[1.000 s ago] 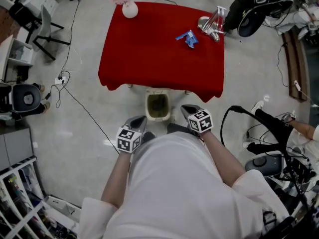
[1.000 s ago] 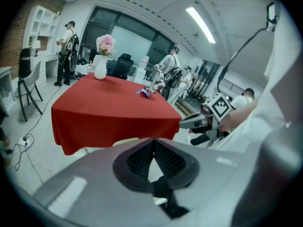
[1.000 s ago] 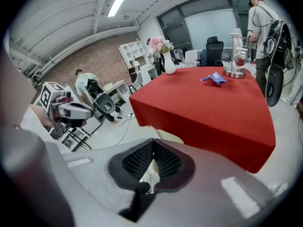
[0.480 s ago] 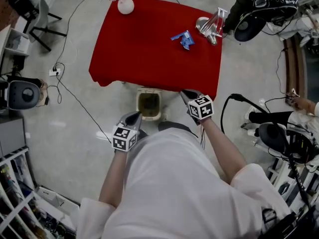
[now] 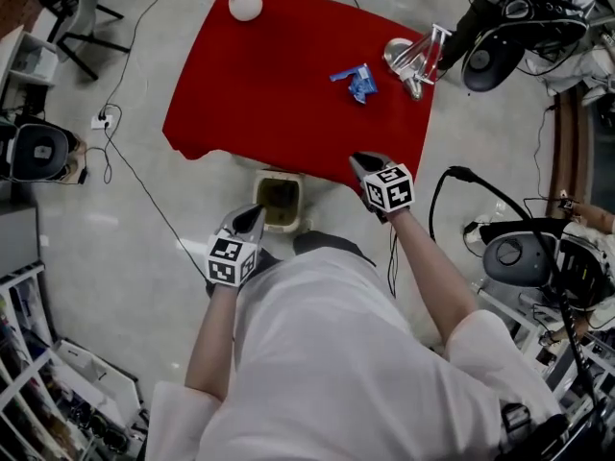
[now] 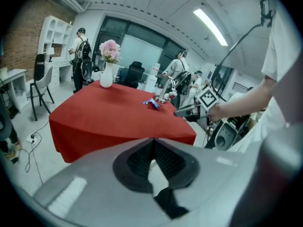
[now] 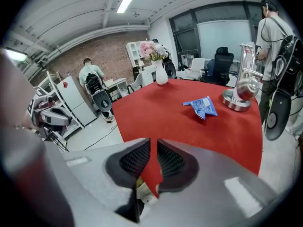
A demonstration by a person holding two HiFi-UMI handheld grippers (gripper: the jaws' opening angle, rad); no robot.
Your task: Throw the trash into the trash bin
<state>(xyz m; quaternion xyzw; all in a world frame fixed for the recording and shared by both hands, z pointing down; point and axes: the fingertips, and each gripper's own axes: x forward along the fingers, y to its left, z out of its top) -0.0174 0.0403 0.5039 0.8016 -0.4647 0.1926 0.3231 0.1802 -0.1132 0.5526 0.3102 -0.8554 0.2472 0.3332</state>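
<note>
A crumpled blue wrapper (image 5: 354, 80) lies on the red table (image 5: 259, 94), toward its far right; it also shows in the right gripper view (image 7: 201, 107) and the left gripper view (image 6: 152, 103). The beige trash bin (image 5: 280, 203) stands on the floor at the table's near edge. My right gripper (image 5: 360, 161) reaches the table's near edge, well short of the wrapper. Its jaws (image 7: 154, 141) have just been opening and stand slightly apart, open, with nothing between them. My left gripper (image 5: 252, 217) hovers just left of the bin, shut and empty (image 6: 152, 140).
A white vase of pink flowers (image 5: 242, 0) stands at the table's far left corner, and a metal stand (image 5: 408, 54) at its far right. Cables (image 5: 135, 176) run across the floor. Chairs, equipment (image 5: 509, 257) and people surround the table.
Both grippers have moved forward toward the table. The right one has gone from beside the bin to the table's near edge; the left has come up beside the bin.
</note>
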